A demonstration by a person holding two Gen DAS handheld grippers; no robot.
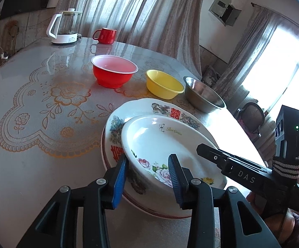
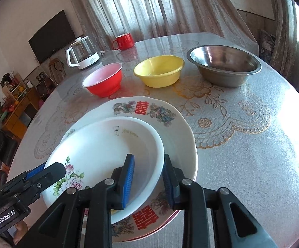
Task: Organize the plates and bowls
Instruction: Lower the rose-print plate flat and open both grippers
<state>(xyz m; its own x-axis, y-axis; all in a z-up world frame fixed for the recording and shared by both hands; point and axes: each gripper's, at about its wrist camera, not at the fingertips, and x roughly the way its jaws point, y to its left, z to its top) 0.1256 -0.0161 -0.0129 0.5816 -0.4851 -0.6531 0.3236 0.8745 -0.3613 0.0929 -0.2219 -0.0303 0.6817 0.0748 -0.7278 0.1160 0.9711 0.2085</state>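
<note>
- Currently, the left claw (image 1: 149,175) straddles the near rim of the rose plate (image 1: 161,140), one blue pad on each side with a gap showing; jaws partly open, not clamped
- Right claw (image 2: 148,177) straddles the opposite rim of the rose plate (image 2: 108,155) likewise, jaws partly open
- Rose plate lies tilted on the larger patterned plate (image 2: 176,128), which rests on the desk (image 2: 252,144)
- Behind the plates, three bowls stand apart in a row: red bowl (image 2: 104,80), yellow bowl (image 2: 159,70), steel bowl (image 2: 223,64)
- Red mug (image 1: 106,35) and glass kettle (image 1: 64,29) stand at the far desk edge
</note>
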